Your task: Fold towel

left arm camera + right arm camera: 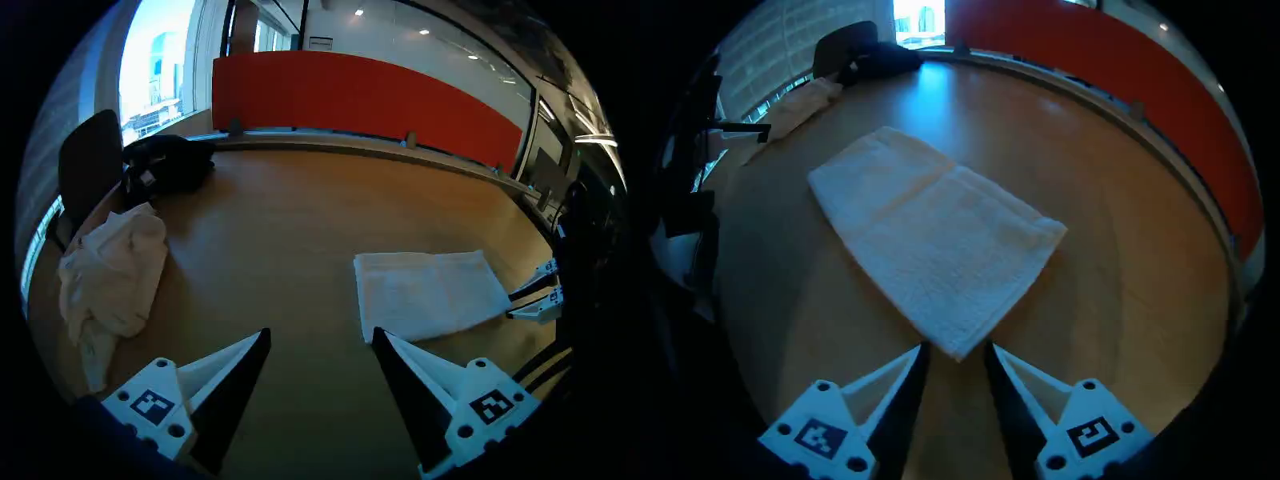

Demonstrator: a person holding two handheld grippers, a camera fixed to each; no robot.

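Between the right gripper (pixel 956 346) fingertips: a narrow gap, nothing held. The near corner of the towel (pixel 932 232) lay just ahead of that gap, flat on the table (pixel 1128 240), and appeared doubled over. Left gripper (pixel 320 330) fingers stood wide apart and empty, with the towel's edge just beside one tip. Judgement: slide the right tips in low around the corner and catch every layer before closing. The left should take the neighbouring corner, and both should carry across evenly.

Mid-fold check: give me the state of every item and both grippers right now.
Towel: folded, lying flat on table.
Cloth pile: crumpled, unfolded.
Left gripper: jaws open, empty.
Right gripper: jaws open, at towel's near corner.
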